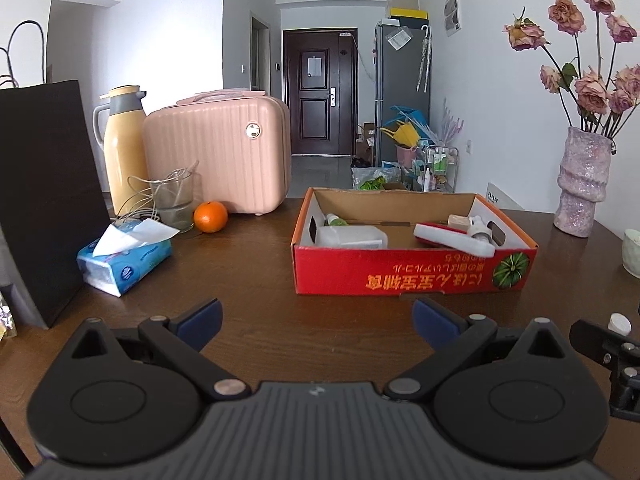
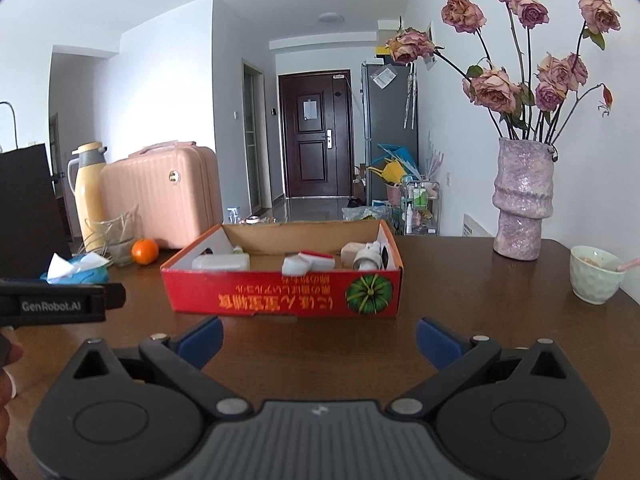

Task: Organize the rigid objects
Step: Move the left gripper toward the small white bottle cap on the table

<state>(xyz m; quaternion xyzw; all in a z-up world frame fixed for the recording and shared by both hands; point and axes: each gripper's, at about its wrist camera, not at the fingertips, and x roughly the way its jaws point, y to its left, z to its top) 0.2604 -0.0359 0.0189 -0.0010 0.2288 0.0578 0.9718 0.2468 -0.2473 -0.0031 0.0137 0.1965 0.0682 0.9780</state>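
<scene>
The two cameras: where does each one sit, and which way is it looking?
Left wrist view: sits on the left gripper, facing across the table at the red box; its open blue-padded fingers show.
Right wrist view: sits on the right gripper, facing the same box from further right; its open fingers and a bit of hand show.
Shared: box, orange, pink case, vase.

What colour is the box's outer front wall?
Red with yellow lettering and a green pumpkin picture; clearest in the right wrist view.
</scene>
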